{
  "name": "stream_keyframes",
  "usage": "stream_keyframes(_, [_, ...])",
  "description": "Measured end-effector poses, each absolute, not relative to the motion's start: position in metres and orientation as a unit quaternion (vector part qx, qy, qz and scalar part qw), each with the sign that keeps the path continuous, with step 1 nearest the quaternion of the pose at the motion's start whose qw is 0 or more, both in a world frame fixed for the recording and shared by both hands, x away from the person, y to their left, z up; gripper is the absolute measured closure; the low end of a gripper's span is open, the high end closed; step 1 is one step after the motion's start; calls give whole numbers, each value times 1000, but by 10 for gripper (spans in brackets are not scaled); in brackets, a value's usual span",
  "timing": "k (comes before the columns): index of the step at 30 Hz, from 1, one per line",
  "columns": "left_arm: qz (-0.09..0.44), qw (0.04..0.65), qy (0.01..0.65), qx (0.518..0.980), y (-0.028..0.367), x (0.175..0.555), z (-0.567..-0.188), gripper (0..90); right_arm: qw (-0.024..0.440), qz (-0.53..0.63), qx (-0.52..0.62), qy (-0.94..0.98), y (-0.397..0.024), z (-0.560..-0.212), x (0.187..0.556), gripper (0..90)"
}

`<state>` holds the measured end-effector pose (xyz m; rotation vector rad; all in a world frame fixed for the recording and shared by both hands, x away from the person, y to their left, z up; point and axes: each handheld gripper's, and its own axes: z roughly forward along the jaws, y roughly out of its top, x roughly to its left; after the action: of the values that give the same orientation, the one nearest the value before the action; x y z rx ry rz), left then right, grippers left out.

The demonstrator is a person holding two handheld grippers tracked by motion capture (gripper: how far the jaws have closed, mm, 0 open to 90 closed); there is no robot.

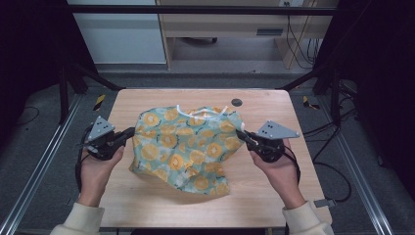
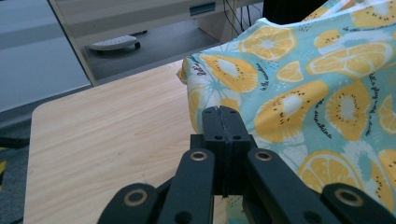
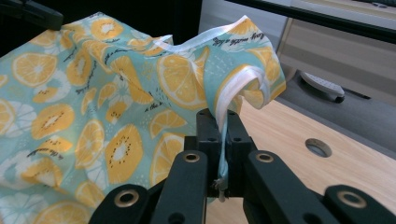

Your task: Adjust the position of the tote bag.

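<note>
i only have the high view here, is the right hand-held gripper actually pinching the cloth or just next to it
Observer: Pinching. In the right gripper view the right hand-held gripper is shut on the cloth, with a white-trimmed edge caught between the jaws.
Operator: and the left one
Observer: The left hand-held gripper is shut at the cloth's edge; I can't make out fabric between its jaws.
Operator: anything beyond the table on the right side
Observer: A flat grey wheeled base on the floor.

On the cloth (image 2: 299, 93) I see small dark script between the fruit slices; one word looks like "sunshine", but the rest I cannot read with certainty.
</note>
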<state>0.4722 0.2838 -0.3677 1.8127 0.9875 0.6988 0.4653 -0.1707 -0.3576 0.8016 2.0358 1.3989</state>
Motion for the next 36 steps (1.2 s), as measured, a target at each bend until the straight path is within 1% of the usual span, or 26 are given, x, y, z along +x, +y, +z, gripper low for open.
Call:
stream_keyframes(2, [283, 466, 403, 735, 286, 469, -370, 900, 267, 521, 294, 755, -168, -361, 458, 885])
stream_keyframes(6, [281, 471, 406, 731, 290, 464, -374, 900, 266, 523, 293, 755, -167, -362, 457, 885])
stream_keyframes(11, [282, 463, 404, 737, 295, 459, -379, 900, 265, 530, 284, 754, -162, -355, 452, 885])
stream_keyframes(16, [285, 455, 407, 739, 305, 446, -388, 900, 252, 546, 278, 749, -159, -355, 442, 886])
stream_keyframes(19, [267, 463, 418, 735, 313, 442, -395, 900, 246, 549, 274, 751, -160, -360, 430, 886])
stream_keyframes(22, [255, 463, 420, 737, 310, 443, -401, 900, 242, 546, 274, 753, -159, -365, 429, 886])
stream_keyframes(26, [260, 460, 409, 744, 302, 443, -397, 900, 241, 547, 273, 754, -158, -366, 428, 886])
stream_keyframes(33, [265, 469, 406, 738, 296, 443, -387, 900, 242, 542, 265, 760, -154, -367, 427, 886])
stream_keyframes(34, [267, 470, 408, 736, 295, 443, -387, 868, 243, 542, 264, 760, -154, -367, 427, 886])
stream_keyframes(35, [269, 466, 412, 735, 293, 445, -388, 760, 242, 542, 264, 760, -153, -367, 427, 886])
stream_keyframes(36, [271, 465, 410, 736, 291, 446, -390, 695, 240, 542, 263, 761, -152, -367, 426, 886])
